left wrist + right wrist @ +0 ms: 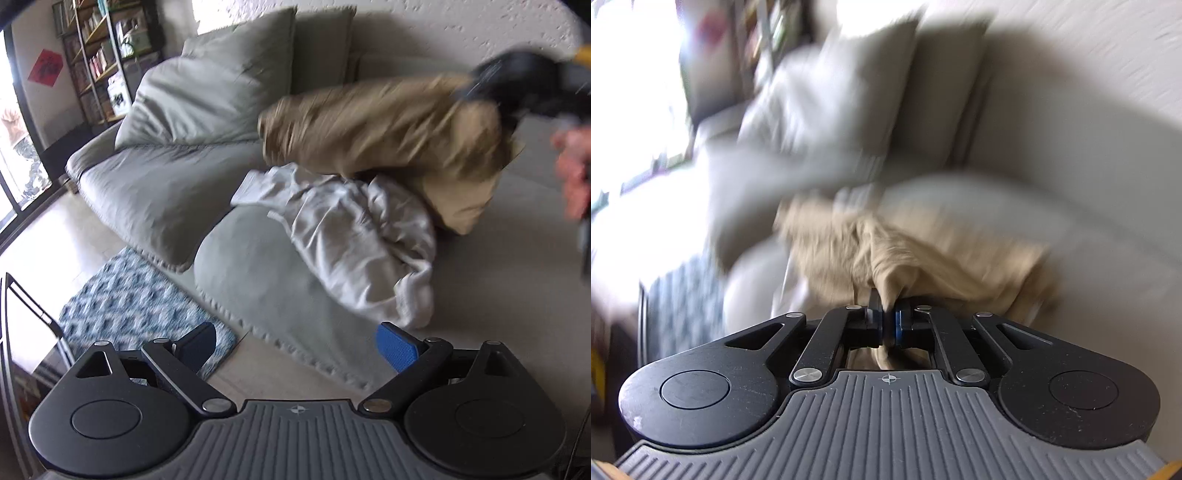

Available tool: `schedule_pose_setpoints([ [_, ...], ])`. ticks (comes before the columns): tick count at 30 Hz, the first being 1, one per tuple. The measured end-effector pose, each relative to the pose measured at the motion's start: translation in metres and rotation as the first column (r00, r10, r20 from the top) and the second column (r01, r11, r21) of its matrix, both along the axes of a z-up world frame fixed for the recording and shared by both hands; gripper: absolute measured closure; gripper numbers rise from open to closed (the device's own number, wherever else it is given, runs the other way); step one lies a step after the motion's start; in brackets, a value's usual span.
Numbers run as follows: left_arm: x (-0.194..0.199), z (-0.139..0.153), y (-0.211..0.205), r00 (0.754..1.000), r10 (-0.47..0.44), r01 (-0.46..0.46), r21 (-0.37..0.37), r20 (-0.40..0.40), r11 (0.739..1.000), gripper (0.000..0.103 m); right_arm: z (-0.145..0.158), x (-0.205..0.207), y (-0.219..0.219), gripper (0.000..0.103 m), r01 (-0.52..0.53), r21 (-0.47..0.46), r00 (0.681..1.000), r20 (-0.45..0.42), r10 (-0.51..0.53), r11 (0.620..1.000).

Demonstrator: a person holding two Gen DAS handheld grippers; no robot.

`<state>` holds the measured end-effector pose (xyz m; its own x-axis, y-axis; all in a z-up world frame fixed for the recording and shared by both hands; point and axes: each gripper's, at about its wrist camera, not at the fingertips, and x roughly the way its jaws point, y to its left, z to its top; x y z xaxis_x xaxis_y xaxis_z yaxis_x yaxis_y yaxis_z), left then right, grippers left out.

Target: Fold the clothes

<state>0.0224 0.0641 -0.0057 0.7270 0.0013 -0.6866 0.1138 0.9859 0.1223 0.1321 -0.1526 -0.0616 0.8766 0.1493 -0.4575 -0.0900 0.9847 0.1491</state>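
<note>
While the left tongs hang spread and empty nearest, the right tongs pinch only a bunch of the tan garment above the sofa, so it may slip free onto the white garment.

A garment lies on the sofa, another garment behind it.

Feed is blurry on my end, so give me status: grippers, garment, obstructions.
Left gripper open, empty. Right gripper shut on tan garment, lifting it over the sofa. White garment crumpled beneath, untouched.
</note>
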Motion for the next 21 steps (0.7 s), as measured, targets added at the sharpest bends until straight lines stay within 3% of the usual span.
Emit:
schedule_pose_setpoints([
  [2, -0.003, 0.005, -0.006, 1.000, -0.020, 0.020, -0.027, 0.010, 0.999, 0.009, 0.040, -0.020, -0.044, 0.099, 0.119, 0.119, 0.981, 0.137, -0.135, 0.986],
  [3, -0.003, 0.005, -0.010, 0.999, -0.034, 0.035, -0.038, 0.009, 0.999, 0.009, 0.051, -0.037, -0.073, 0.099, 0.199, 0.195, 0.962, 0.149, -0.230, 0.960],
  [5, -0.005, 0.005, -0.021, 0.998, -0.068, 0.068, -0.050, 0.003, 0.996, 0.009, 0.067, -0.076, -0.133, 0.098, 0.358, 0.347, 0.898, 0.128, -0.422, 0.867],
  [6, -0.006, 0.004, -0.028, 0.996, -0.087, 0.087, -0.048, -0.001, 0.995, 0.009, 0.064, -0.097, -0.164, 0.098, 0.429, 0.420, 0.864, 0.068, -0.499, 0.800],
  [8, -0.009, 0.003, -0.045, 0.991, -0.130, 0.130, -0.038, -0.007, 0.991, 0.009, 0.033, -0.136, -0.218, 0.095, 0.600, 0.478, 0.779, -0.166, -0.605, 0.642],
  [10, -0.013, 0.002, -0.062, 0.984, -0.180, 0.179, -0.033, -0.015, 0.983, 0.009, -0.016, -0.169, -0.258, 0.088, 0.738, 0.428, 0.674, -0.440, -0.593, 0.521],
  [11, -0.015, 0.002, -0.071, 0.979, -0.205, 0.204, -0.037, -0.020, 0.978, 0.009, -0.038, -0.182, -0.266, 0.080, 0.772, 0.370, 0.630, -0.547, -0.551, 0.517],
  [12, -0.016, 0.004, -0.079, 0.974, -0.225, 0.224, -0.045, -0.023, 0.974, 0.009, -0.060, -0.194, -0.272, 0.079, 0.795, 0.306, 0.579, -0.642, -0.503, 0.524],
  [13, -0.018, 0.004, -0.088, 0.971, -0.240, 0.238, -0.057, -0.025, 0.970, 0.009, -0.074, -0.207, -0.272, 0.079, 0.800, 0.259, 0.549, -0.680, -0.486, 0.541],
  [14, -0.019, 0.005, -0.096, 0.968, -0.250, 0.248, -0.069, -0.027, 0.966, 0.009, -0.078, -0.220, -0.269, 0.075, 0.797, 0.239, 0.546, -0.678, -0.492, 0.555],
  [15, -0.021, 0.005, -0.105, 0.964, -0.265, 0.262, -0.072, -0.028, 0.962, 0.008, -0.076, -0.231, -0.266, 0.068, 0.786, 0.237, 0.563, -0.656, -0.503, 0.571],
  [16, -0.022, 0.004, -0.115, 0.959, -0.283, 0.281, -0.064, -0.030, 0.958, 0.008, -0.073, -0.240, -0.262, 0.051, 0.774, 0.238, 0.583, -0.631, -0.512, 0.587],
  [17, -0.024, 0.004, -0.124, 0.954, -0.298, 0.296, -0.053, -0.030, 0.954, 0.008, -0.068, -0.242, -0.261, 0.044, 0.756, 0.235, 0.608, -0.597, -0.523, 0.610],
  [19, -0.030, 0.004, -0.140, 0.947, -0.320, 0.319, -0.026, -0.026, 0.947, 0.008, -0.058, -0.241, -0.261, 0.043, 0.719, 0.224, 0.658, -0.524, -0.541, 0.658],
  [21, -0.034, 0.002, -0.148, 0.938, -0.346, 0.346, -0.020, -0.032, 0.938, 0.008, -0.047, -0.241, -0.261, 0.033, 0.681, 0.208, 0.705, -0.446, -0.551, 0.702],
])
